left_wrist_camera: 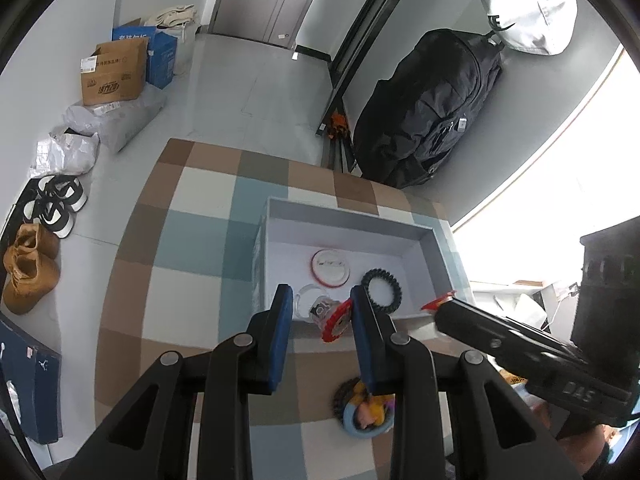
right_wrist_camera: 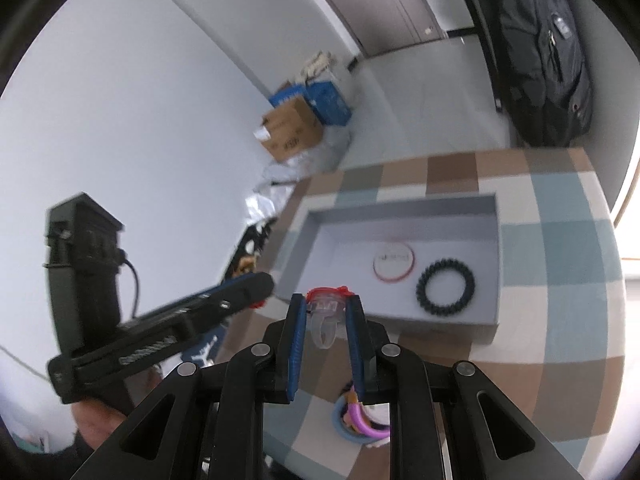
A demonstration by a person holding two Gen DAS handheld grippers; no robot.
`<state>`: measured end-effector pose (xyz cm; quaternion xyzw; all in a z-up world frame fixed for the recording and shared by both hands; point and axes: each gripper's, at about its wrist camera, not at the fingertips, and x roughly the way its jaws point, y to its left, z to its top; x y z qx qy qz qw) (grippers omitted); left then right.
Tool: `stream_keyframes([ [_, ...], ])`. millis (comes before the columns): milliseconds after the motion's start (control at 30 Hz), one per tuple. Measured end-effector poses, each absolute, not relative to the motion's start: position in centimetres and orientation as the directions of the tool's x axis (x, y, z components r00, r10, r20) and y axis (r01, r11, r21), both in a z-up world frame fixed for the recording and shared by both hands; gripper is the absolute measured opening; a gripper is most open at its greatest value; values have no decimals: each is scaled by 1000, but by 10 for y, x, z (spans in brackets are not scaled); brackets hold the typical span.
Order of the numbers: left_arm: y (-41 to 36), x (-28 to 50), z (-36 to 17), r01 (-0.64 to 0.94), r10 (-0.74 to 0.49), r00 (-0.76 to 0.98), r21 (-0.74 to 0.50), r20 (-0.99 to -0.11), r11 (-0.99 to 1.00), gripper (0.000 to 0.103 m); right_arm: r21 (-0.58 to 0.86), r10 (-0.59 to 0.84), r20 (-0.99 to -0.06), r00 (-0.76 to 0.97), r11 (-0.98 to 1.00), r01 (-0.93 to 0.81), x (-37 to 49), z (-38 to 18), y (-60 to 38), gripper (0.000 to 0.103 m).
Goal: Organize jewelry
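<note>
A shallow grey box (left_wrist_camera: pixel 438 264) sits on the checked tablecloth (left_wrist_camera: pixel 188 248). Inside it lie a white disc with a red rim (left_wrist_camera: pixel 330 270) and a black beaded bracelet (left_wrist_camera: pixel 382 290). My left gripper (left_wrist_camera: pixel 321 291) hovers over the box's near wall, shut on a clear toy ring with a red toothed top (left_wrist_camera: pixel 334 322). From the right, my right gripper (left_wrist_camera: pixel 440 309) reaches in beside it. In the right wrist view that gripper (right_wrist_camera: pixel 326 299) is shut on a similar clear ring with a red top (right_wrist_camera: pixel 325 320), above the box's (right_wrist_camera: pixel 400 204) near edge. The left gripper (right_wrist_camera: pixel 266 282) shows at the left.
A small heap of coloured bands and rings (left_wrist_camera: pixel 366 412) lies on the cloth just under the fingers. On the floor beyond the table stand a black backpack (left_wrist_camera: pixel 432 108), cardboard boxes (left_wrist_camera: pixel 114 74) and shoes (left_wrist_camera: pixel 30 268). A hand (right_wrist_camera: pixel 96 420) holds the left gripper.
</note>
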<state>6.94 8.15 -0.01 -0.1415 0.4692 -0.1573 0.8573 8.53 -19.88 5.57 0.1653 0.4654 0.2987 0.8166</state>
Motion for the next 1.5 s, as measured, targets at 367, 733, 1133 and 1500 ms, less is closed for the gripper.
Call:
stream_keyframes([
  [367,53,95,7,124,-382,517,-375,-766,919,24,516,612,-640,464,790,-330,112,65,-214,19],
  [733,46,119,-9,92,-398,463,-404,-792,910,24,501,592,-652,474,805,-317,134,53,-223,19],
  [1133,40,131,-25,82,-409,404,-412,-818,907,25,519,572,-710,412,819,-244,151,28,-227,19],
  [1500,42,130,-19,93,-494,387,-500,-779,861,64,568,591,-671,447,798,-202,148,38,-247,51],
])
